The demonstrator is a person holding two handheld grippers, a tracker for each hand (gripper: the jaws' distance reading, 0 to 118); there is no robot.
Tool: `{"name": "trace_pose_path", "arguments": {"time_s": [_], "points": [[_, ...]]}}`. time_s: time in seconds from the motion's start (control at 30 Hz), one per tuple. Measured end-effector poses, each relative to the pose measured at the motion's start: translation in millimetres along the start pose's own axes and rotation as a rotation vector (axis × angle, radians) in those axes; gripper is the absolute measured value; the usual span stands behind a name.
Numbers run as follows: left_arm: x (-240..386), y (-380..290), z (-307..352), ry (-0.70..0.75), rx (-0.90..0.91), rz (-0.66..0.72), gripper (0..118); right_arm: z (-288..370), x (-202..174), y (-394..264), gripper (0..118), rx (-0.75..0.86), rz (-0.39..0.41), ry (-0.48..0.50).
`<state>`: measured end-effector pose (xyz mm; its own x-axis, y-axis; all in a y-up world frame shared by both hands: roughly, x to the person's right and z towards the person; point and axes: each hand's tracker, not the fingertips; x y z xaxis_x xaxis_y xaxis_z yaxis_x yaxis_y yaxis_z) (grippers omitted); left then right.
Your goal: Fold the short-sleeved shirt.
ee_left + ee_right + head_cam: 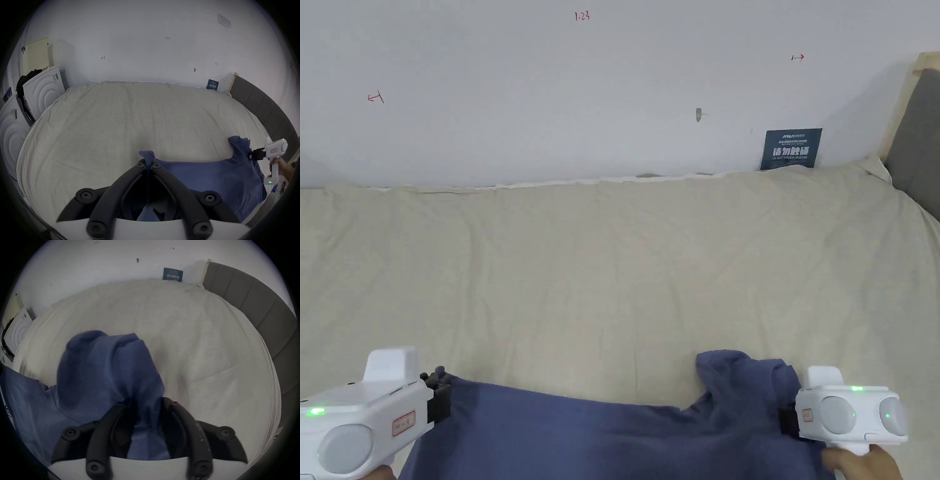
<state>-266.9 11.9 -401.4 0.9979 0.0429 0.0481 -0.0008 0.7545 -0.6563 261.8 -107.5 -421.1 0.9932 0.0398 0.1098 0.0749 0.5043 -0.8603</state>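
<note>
Even, soft light; fisheye warping, dark vignettes, slight blur in gripper views.

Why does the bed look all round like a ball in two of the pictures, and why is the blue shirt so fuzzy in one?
Both gripper views use a fisheye lens, so the bed bulges and the corners go black. In the right gripper view the shirt sits very close to the camera, so it looks blurry. The head view is flat, evenly lit and sharper, with straight edges.
</note>
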Motion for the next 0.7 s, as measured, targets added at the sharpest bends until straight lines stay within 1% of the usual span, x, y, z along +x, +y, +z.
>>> {"name": "trace_pose_path", "arguments": {"time_s": [0.03, 0.07, 0.1, 0.23, 0.33, 0.47, 0.5, 0.6, 0.63, 0.7], "points": [[1.1, 0.0, 3.4, 0.003, 0.002, 0.002, 3, 6.7, -3.7, -0.4, 5, 0.040, 0.019, -0.036], [0.6, 0.4, 5.4, 0.005, 0.003, 0.009, 2, 10.7, -5.7, -1.3, 4, 0.027, 0.038, -0.012], [0.0, 0.7, 7.1, 0.007, 0.004, 0.018, 3, 17.4, -7.0, -3.2, 4, 0.034, 0.045, -0.009], [-0.8, 5.9, 24.8, 0.023, 0.029, 0.075, 3, 62.4, -3.1, 4.3, 4, 0.207, 0.083, -0.027], [-5.8, 20.5, 41.0, 0.042, 0.077, 0.102, 3, 112.3, 4.7, 24.9, 4, 0.345, 0.113, 0.008], [-20.2, 66.4, 72.6, 0.054, 0.202, 0.156, 3, 182.9, 16.9, 69.0, 4, 0.536, 0.099, 0.018], [-22.4, 80.4, 81.4, 0.054, 0.237, 0.162, 3, 205.5, 14.9, 84.2, 4, 0.578, 0.098, 0.034], [-21.7, 129.4, 112.6, 0.077, 0.340, 0.143, 3, 259.0, 16.1, 120.3, 4, 0.707, 0.092, 0.057], [-20.9, 146.4, 123.3, 0.080, 0.378, 0.127, 3, 283.4, 8.5, 129.6, 4, 0.751, 0.093, 0.057], [-21.0, 175.5, 139.3, 0.102, 0.455, 0.108, 3, 316.2, 6.7, 151.2, 4, 0.833, 0.089, 0.065]]}}
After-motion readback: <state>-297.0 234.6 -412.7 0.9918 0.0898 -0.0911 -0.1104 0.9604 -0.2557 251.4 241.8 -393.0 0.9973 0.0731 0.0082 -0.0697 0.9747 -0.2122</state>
